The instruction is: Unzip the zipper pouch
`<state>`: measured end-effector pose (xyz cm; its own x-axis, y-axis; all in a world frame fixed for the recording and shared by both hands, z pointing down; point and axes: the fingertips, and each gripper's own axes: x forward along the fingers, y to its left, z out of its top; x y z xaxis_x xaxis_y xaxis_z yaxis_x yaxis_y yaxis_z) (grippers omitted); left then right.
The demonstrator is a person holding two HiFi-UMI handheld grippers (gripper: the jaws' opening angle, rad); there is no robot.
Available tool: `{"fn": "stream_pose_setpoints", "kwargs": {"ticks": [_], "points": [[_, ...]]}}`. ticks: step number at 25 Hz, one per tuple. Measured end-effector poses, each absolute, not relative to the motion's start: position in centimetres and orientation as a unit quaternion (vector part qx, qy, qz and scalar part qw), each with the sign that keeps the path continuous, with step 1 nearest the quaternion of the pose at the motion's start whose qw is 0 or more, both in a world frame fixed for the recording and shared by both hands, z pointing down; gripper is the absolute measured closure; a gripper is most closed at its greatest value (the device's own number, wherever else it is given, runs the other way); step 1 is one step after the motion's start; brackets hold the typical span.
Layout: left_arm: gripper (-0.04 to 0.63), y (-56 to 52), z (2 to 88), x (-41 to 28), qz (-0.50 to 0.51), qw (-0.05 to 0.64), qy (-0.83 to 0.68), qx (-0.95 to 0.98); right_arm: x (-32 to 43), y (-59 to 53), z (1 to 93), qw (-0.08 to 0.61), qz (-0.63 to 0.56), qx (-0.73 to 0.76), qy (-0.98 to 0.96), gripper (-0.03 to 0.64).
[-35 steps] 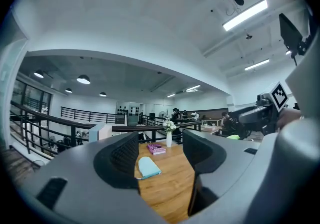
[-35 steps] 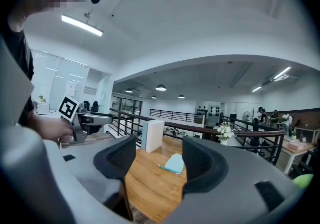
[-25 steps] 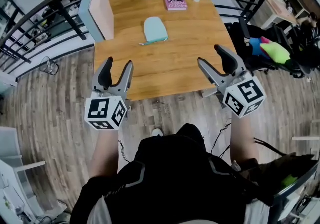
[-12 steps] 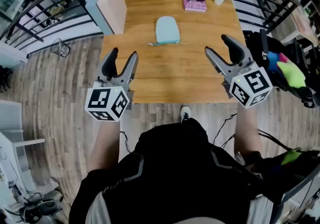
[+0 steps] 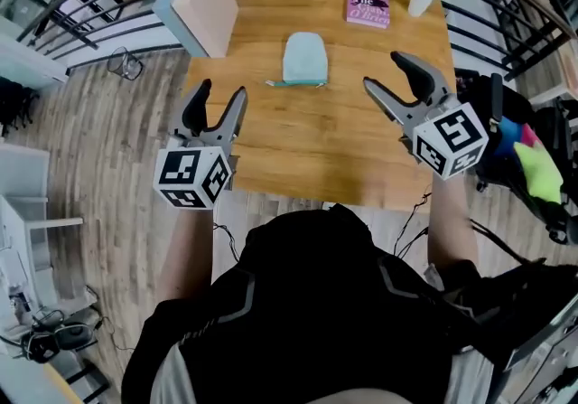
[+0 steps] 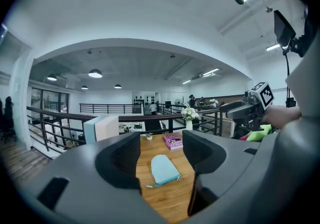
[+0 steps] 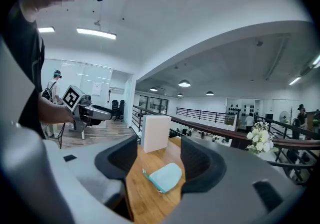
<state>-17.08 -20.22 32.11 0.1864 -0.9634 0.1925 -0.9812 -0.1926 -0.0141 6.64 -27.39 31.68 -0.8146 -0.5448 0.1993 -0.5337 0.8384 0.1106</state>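
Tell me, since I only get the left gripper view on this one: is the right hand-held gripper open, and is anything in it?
Observer: The right hand-held gripper is open. Its own view shows nothing between its jaws, only the zipper pouch lying on the table beyond.
Operator: How close are the two to the zipper pouch?
Observer: In the head view neither touches it. The right one is held over the table, to the right of the zipper pouch.
Operator: And mine?
Observer: The left hand-held gripper hangs at the table's left edge.
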Motion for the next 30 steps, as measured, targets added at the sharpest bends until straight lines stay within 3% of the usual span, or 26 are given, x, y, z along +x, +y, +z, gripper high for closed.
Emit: {"fn": "stream_pose_setpoints", "kwargs": {"ticks": [11, 26, 30], "points": [[0.316, -22.4, 36.6, -15.1, 0.089, 0.103, -0.663, 0.736, 6.2, -34.6, 39.7, 0.153, 0.007, 0.215, -0.965, 0.348], [0.321, -22.7, 44.5, -16.5, 0.146, 0.180, -0.643, 0.730, 0.9, -39.3, 55.2, 0.277, 0.015, 0.121, -0.953, 0.385], [0.321, -22.8, 46.4, -17.1, 0.156, 0.202, -0.643, 0.722, -0.3, -39.7, 59.6, 0.329, -0.040, 0.079, -0.940, 0.387]]}}
